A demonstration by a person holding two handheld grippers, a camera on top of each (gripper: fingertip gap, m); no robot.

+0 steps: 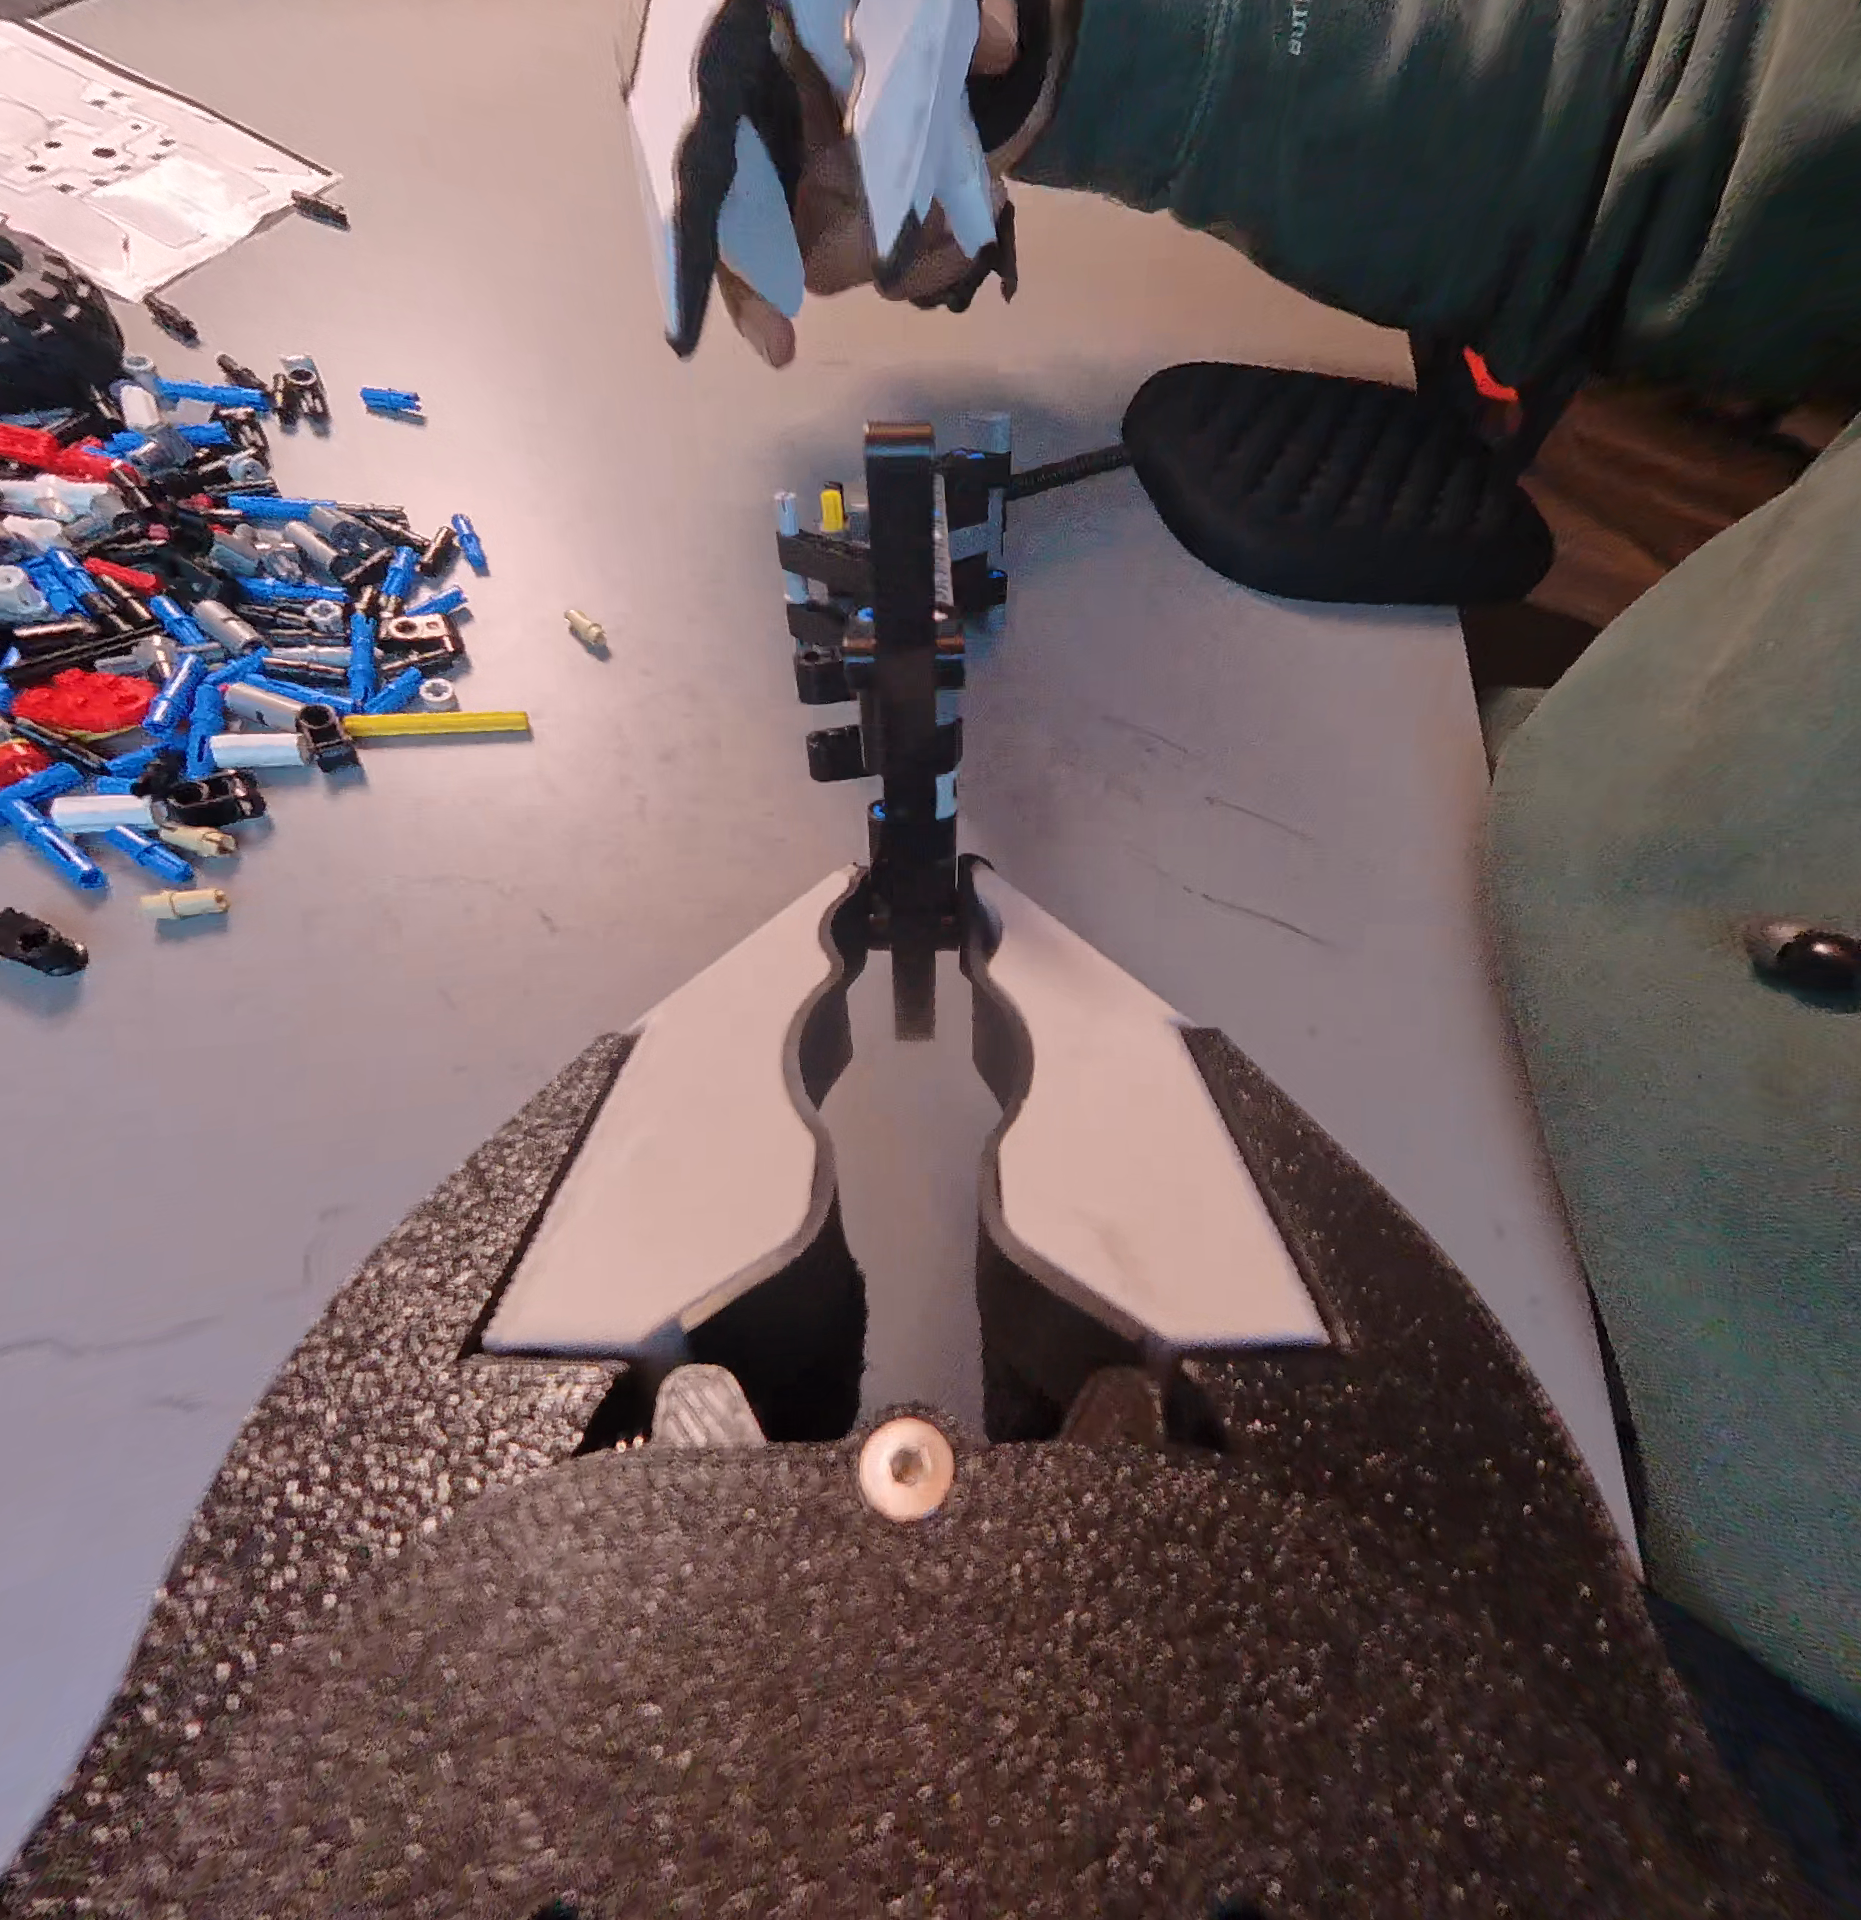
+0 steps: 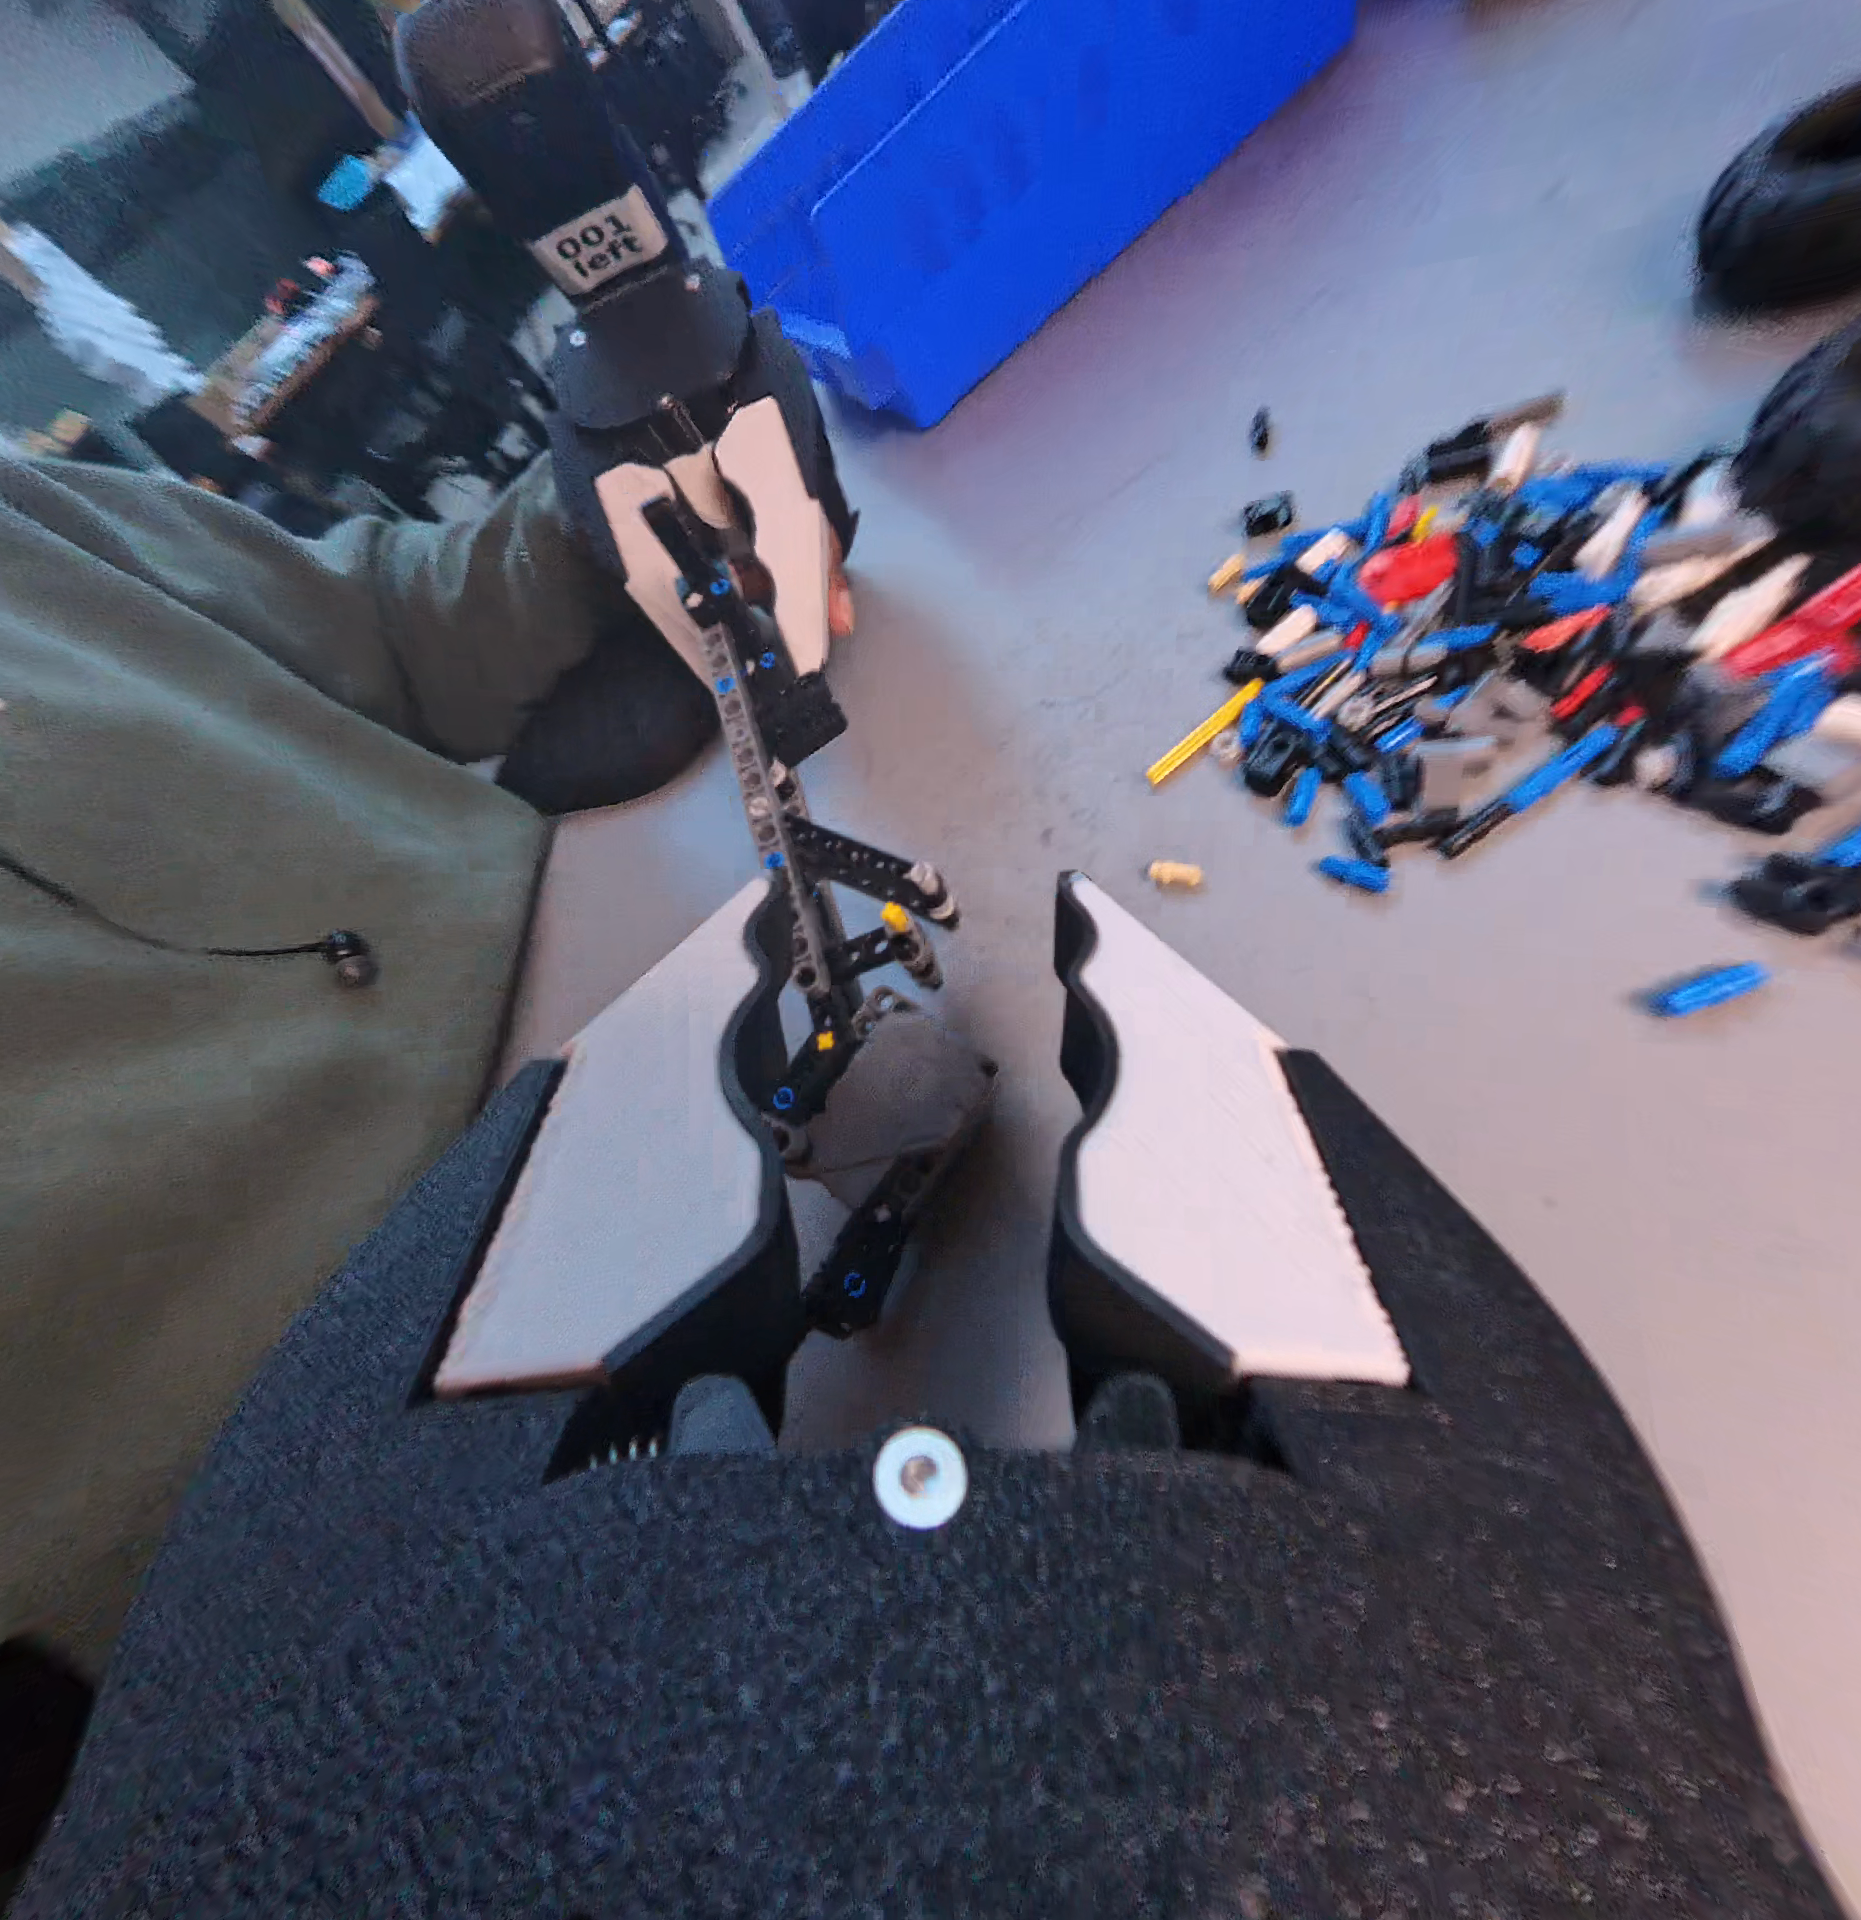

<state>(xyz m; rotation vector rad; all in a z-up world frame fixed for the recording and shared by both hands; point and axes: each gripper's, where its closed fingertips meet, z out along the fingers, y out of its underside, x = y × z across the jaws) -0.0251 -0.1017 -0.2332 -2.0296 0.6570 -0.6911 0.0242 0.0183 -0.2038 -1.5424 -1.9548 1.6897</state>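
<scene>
Black-and-grey beam assembly of toy building pieces (image 1: 910,665) hangs above the grey table (image 1: 593,1039), pinched at its near end by the left gripper (image 1: 913,914); right gripper (image 2: 910,904), jaws spread, empty, beside its far end, needing a square approach.

Close wrist views, shared assembly (image 1: 898,665) (opposite sides)
</scene>
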